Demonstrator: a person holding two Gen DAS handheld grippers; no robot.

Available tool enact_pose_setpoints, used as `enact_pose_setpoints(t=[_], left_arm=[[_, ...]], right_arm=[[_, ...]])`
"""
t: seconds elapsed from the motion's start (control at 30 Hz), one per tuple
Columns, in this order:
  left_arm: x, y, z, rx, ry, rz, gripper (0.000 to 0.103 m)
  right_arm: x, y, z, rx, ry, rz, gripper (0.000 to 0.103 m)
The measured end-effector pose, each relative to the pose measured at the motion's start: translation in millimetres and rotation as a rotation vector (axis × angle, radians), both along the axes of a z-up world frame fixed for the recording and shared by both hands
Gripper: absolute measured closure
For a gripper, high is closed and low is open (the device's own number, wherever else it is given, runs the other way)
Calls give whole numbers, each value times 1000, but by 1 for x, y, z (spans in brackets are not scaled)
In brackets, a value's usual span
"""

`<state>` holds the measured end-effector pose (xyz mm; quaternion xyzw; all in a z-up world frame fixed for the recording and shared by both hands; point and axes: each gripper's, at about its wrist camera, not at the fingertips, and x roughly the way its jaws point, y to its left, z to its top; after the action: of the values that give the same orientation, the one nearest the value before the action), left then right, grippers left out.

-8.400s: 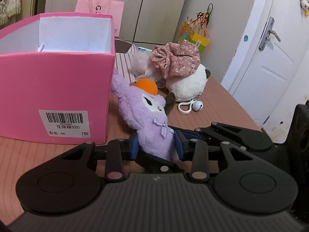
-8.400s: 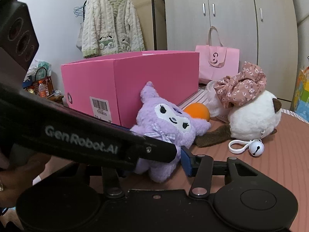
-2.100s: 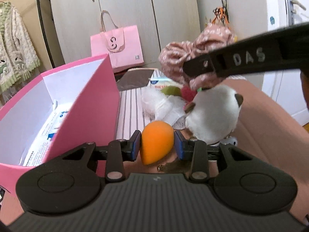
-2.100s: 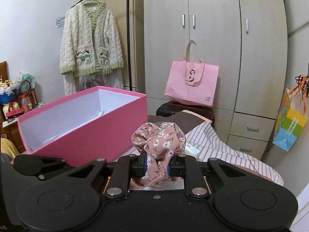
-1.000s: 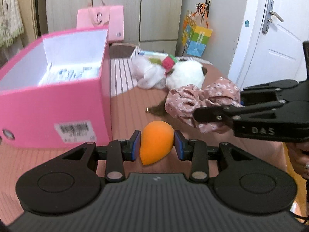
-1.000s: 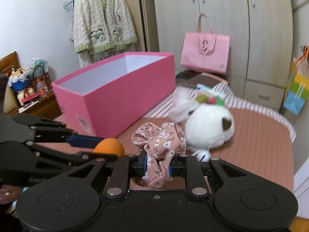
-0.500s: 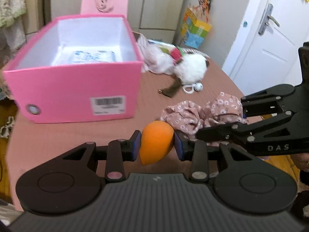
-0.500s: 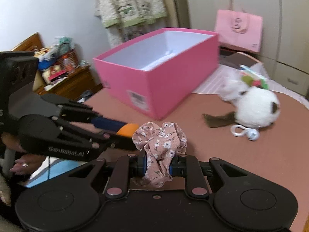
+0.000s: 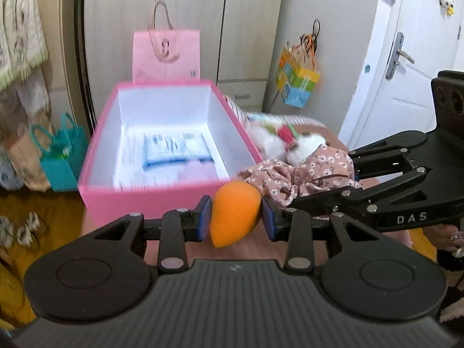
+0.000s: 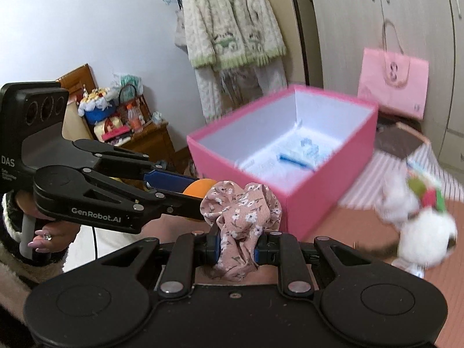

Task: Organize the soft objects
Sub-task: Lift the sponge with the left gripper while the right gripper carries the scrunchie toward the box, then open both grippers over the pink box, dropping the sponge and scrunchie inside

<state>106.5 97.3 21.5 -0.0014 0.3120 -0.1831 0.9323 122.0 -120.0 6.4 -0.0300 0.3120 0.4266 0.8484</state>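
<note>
right hand-held gripper (image 10: 236, 250) clamps a floral scrunchie (image 10: 242, 217) near the open pink box (image 10: 327, 188).

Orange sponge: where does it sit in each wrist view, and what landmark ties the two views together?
Left wrist view: the orange sponge sits at lower centre, clamped between the left gripper pads.
Right wrist view: only its top shows, left of centre, behind the floral scrunchie that the right gripper holds.
Shared landmark: the open pink box.

White plush (image 10: 423, 232) motion-blurred; papers in pink box (image 9: 162, 194) smeared, print unreadable.
</note>
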Motion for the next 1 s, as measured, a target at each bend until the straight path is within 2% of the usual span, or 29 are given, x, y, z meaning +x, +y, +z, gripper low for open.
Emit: enact_pose_setpoints(t=[0.27,0.4,0.53,0.67,0.77,1.0], left_arm=[[56,20,25,14,-55,6,66],[88,23,23,38,-80,28,66],[126,24,16,58,-68,48,66],[167,31,8,49,-27,50,66],[192,32,0,53,9,50,66],[243,24,-19,76,118,87,66]], right_arm=[[48,26,27,19,-67,-47,76],[82,42,22,19,-69,-58,76],[109,56,13,-13,-85,-78,76],[143,58,7,-26,-91,-80,76],[170,59,1,-28,-52,-84,77],[208,73,-15,-136,-46,-92,77]])
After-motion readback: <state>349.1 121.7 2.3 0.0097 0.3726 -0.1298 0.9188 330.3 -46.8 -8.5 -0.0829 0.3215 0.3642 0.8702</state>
